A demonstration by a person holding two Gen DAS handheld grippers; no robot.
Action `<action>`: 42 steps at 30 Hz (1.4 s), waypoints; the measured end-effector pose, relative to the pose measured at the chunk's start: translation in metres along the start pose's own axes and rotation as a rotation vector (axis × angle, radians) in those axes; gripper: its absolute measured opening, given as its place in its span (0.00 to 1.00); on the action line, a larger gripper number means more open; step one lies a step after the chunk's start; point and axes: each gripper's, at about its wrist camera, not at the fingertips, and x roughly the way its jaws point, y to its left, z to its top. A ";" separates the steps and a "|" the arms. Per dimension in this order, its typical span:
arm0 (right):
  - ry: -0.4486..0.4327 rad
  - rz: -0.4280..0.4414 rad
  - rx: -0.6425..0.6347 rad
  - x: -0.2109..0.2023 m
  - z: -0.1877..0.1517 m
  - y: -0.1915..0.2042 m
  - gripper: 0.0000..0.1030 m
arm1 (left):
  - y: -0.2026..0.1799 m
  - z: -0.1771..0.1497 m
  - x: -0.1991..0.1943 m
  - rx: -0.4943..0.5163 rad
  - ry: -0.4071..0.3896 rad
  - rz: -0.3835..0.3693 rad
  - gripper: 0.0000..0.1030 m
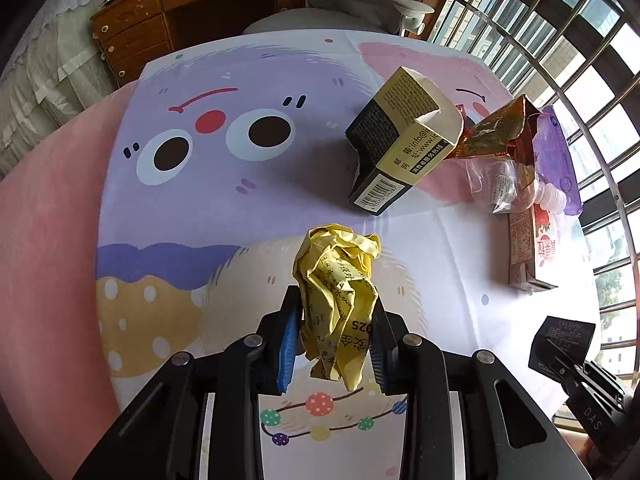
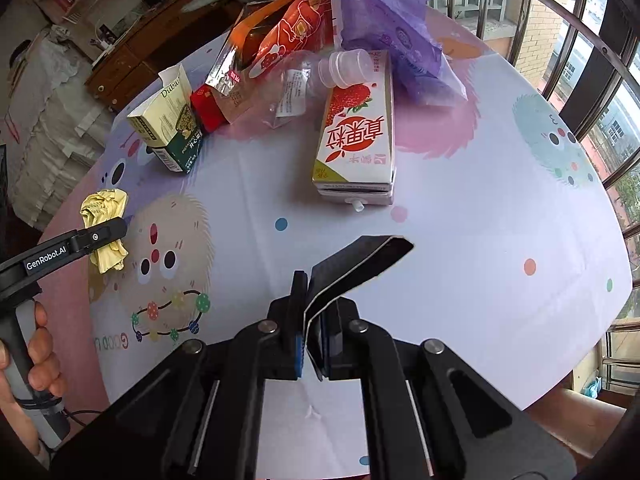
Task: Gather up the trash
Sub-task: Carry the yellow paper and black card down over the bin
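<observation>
Cartoon-print tablecloth [image 2: 480,200] beside barred window [image 2: 580,40]

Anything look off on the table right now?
Nothing spilled. The green and cream carton stands torn open at the top, and the strawberry milk carton lies flat on its side beside the empty clear bottle. All plausibly trash.

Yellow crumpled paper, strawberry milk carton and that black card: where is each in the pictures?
Yellow crumpled paper [image 1: 338,300]: left wrist view, on the ball's creased middle.
Strawberry milk carton [image 2: 358,136]: right wrist view, on its printed top face.
Black card [image 2: 360,262]: right wrist view, on the folded upper flap.
</observation>
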 end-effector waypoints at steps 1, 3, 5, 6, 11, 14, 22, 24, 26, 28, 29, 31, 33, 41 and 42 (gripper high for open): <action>-0.002 0.012 -0.016 -0.004 -0.001 0.000 0.04 | -0.004 -0.007 -0.008 -0.009 -0.009 0.004 0.29; -0.009 0.040 -0.047 -0.014 -0.005 -0.001 0.04 | -0.004 -0.022 -0.023 -0.029 -0.025 0.016 0.29; -0.011 0.074 -0.083 -0.025 -0.009 -0.003 0.04 | -0.010 -0.041 -0.039 -0.049 -0.042 0.030 0.29; -0.010 0.089 -0.104 -0.029 -0.012 -0.003 0.04 | -0.015 -0.060 -0.054 -0.062 -0.054 0.039 0.29; 0.001 0.160 -0.235 -0.056 -0.033 -0.010 0.04 | -0.045 -0.126 -0.110 -0.125 -0.121 0.066 0.29; 0.003 0.203 -0.310 -0.075 -0.051 -0.017 0.04 | -0.069 -0.166 -0.135 -0.145 -0.149 0.090 0.29; 0.054 0.284 -0.486 -0.115 -0.115 -0.040 0.04 | -0.136 -0.265 -0.175 -0.197 -0.177 0.125 0.30; 0.076 0.286 -0.528 -0.117 -0.132 -0.046 0.04 | -0.150 -0.290 -0.179 -0.197 -0.170 0.140 0.30; 0.099 0.285 -0.545 -0.119 -0.147 -0.053 0.04 | -0.160 -0.313 -0.181 -0.199 -0.155 0.153 0.30; 0.126 0.289 -0.538 -0.117 -0.160 -0.061 0.04 | -0.168 -0.332 -0.181 -0.199 -0.134 0.156 0.30; 0.137 0.286 -0.537 -0.117 -0.165 -0.064 0.04 | -0.171 -0.341 -0.180 -0.197 -0.127 0.155 0.30; 0.157 0.275 -0.534 -0.114 -0.174 -0.069 0.04 | -0.175 -0.355 -0.179 -0.193 -0.118 0.156 0.30; 0.176 0.260 -0.536 -0.110 -0.183 -0.071 0.04 | -0.173 -0.365 -0.175 -0.195 -0.107 0.150 0.30; 0.259 0.193 -0.549 -0.074 -0.234 -0.070 0.04 | -0.160 -0.404 -0.131 -0.199 -0.018 0.098 0.30; 0.270 0.183 -0.545 -0.065 -0.241 -0.071 0.04 | -0.158 -0.409 -0.121 -0.199 -0.008 0.090 0.30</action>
